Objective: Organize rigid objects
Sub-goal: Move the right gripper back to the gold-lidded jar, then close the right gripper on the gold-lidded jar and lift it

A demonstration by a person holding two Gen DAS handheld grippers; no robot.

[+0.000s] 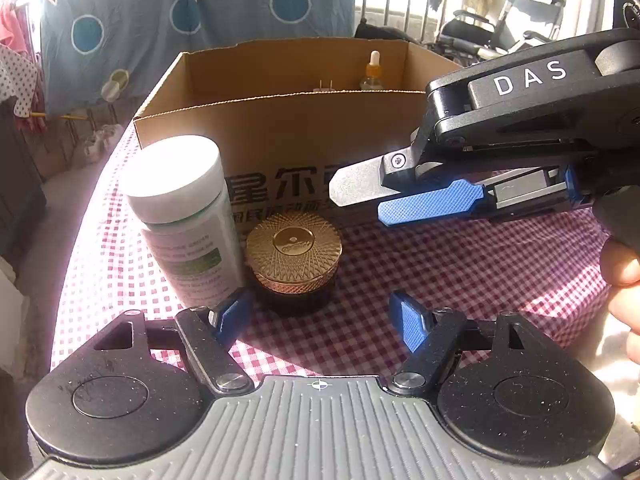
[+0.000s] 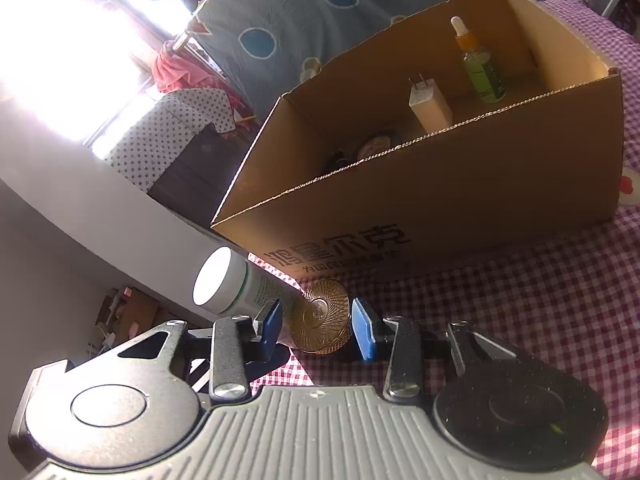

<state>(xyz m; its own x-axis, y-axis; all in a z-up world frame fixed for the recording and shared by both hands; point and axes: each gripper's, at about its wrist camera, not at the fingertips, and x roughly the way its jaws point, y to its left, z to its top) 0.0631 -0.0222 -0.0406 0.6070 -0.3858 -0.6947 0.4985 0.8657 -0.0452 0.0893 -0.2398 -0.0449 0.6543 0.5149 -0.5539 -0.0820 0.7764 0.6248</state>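
Observation:
A dark jar with a gold patterned lid [image 1: 294, 258] stands on the checked cloth next to a white-capped green-label bottle [image 1: 182, 216], in front of a cardboard box [image 1: 280, 136]. My left gripper [image 1: 324, 320] is open just behind the jar, its left finger near the bottle. My right gripper [image 1: 356, 200] comes in from the right above the cloth, right of the jar. In the right wrist view my right gripper [image 2: 318, 326] is open, its blue pads on either side of the gold lid [image 2: 322, 322], beside the bottle [image 2: 228, 286].
The box [image 2: 440, 184] holds a dropper bottle [image 2: 478, 64], a white plug adapter [image 2: 430, 106] and a small round item [image 2: 376, 146]. The table edge [image 1: 80, 248] falls off at the left. A blue patterned quilt [image 1: 180, 20] hangs behind the box.

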